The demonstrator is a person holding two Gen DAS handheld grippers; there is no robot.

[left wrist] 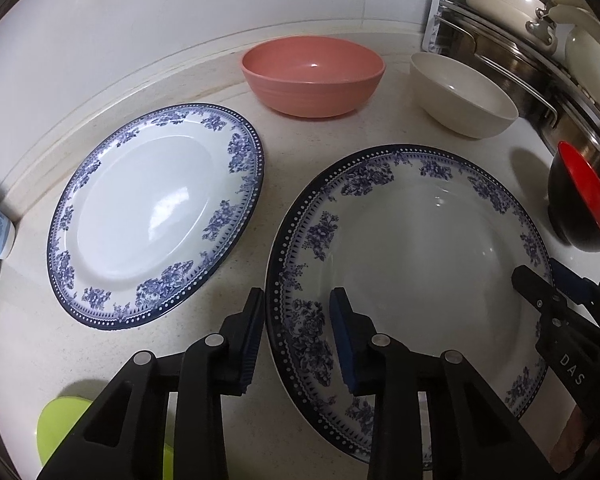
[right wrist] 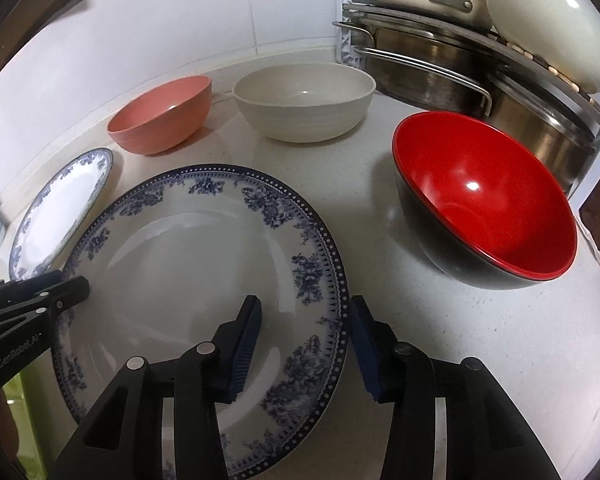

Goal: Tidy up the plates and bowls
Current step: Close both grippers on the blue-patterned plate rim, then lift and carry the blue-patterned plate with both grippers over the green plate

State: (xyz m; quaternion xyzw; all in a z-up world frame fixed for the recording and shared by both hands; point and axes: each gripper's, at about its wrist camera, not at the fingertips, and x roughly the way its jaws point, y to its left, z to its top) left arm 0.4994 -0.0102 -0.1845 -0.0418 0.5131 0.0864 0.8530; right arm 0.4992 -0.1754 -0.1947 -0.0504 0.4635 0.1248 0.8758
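The near blue-patterned plate looks glazed, stiff, slippery, breakable. Left gripper and right gripper, jaws spread, straddle its opposite rims: take hold there.

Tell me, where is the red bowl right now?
The red bowl sits on the counter in the right wrist view, to the right of the big blue-flowered plate, in front of the steel pots.

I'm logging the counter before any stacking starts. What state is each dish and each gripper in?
Near plate: flat on the counter, empty, rim between both grippers' fingers.
Far plate: flat, empty, apart.
Pink bowl: upright, empty.
Cream bowl: upright, empty.
Red-and-black bowl: upright, empty.
Left gripper: open.
Right gripper: open.
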